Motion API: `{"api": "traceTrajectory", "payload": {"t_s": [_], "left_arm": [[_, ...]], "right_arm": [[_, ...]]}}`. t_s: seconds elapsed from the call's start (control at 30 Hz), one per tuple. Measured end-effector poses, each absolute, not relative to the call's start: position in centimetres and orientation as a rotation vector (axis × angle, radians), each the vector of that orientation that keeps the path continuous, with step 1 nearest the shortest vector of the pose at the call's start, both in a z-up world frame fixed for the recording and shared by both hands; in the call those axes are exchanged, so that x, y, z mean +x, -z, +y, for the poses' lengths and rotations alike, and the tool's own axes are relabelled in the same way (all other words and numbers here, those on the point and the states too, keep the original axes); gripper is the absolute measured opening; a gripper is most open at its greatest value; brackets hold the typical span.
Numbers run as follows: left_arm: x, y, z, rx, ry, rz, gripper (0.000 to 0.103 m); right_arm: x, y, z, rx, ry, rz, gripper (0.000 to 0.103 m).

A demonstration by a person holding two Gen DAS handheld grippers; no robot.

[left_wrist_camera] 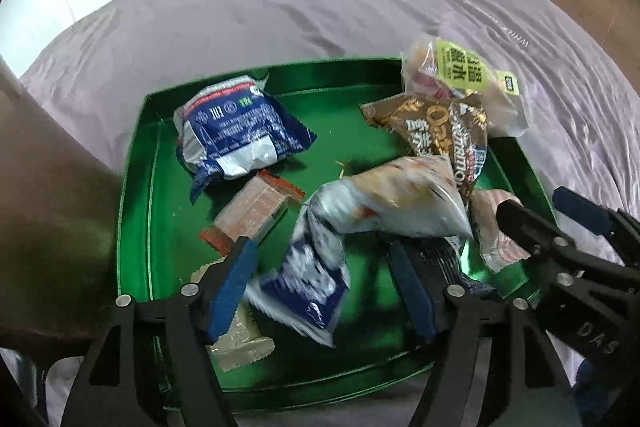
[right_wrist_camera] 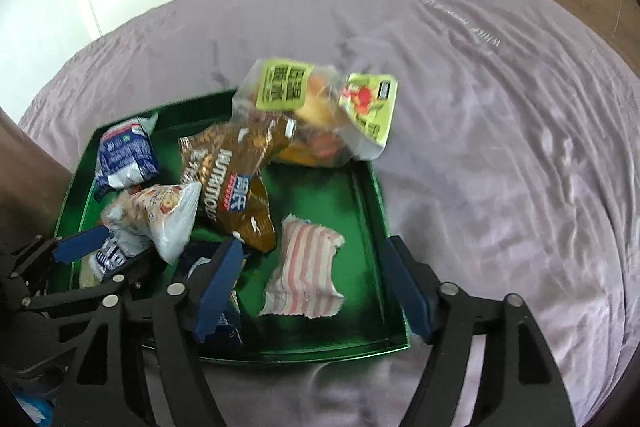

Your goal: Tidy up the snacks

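Through the left wrist camera I am looking down at a green tray (left_wrist_camera: 136,163) sitting on a purple bedspread (left_wrist_camera: 280,11). My left gripper (left_wrist_camera: 322,291) is hanging over the near half of the tray with its jaws spread wide, and nothing is clamped between them. A blurred white and blue packet (left_wrist_camera: 372,223) is showing between the two fingers, and I cannot tell whether it is touching either. A blue and white bag (left_wrist_camera: 236,135) is lying at the far left, a small orange wrapper (left_wrist_camera: 252,211) just near of it, a brown bag (left_wrist_camera: 444,135) to the right, and a clear bag with a yellow label (left_wrist_camera: 460,75) is leaning over the far right corner.

Through the right wrist camera I am seeing my right gripper (right_wrist_camera: 314,287) wide open over the near right part of the tray (right_wrist_camera: 372,211), holding nothing. A pink striped packet (right_wrist_camera: 304,267) is lying on the tray floor between its fingers. The brown bag (right_wrist_camera: 236,183) is lying just left of it, and the yellow-labelled bag (right_wrist_camera: 320,115) is resting on the far rim.
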State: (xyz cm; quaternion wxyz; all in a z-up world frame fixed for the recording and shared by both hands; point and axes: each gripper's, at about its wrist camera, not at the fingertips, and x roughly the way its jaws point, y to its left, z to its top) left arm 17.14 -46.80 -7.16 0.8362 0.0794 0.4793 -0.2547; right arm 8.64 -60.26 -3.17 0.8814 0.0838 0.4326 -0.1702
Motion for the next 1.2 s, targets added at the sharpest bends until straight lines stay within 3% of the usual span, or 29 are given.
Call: {"api": "traceTrajectory", "payload": {"t_s": [0.5,0.83,1.2], "left_arm": [[11.3,4.5,-43.6,0.146,0.638,0.931,0.071],[5.2,3.8,-36.3,0.138,0.552,0.926,0.071],[3.5,4.8,-28.0,0.155,0.443,0.992,0.074]], "right_arm": [[1.5,0.5,-55.9,0.174,0.391,0.823,0.103],[-4.0,0.0,-50.3,0.158,0.372,0.796,0.103],[-4.4,1.7,-43.1,0.136,0.287,0.786,0.103]]}}
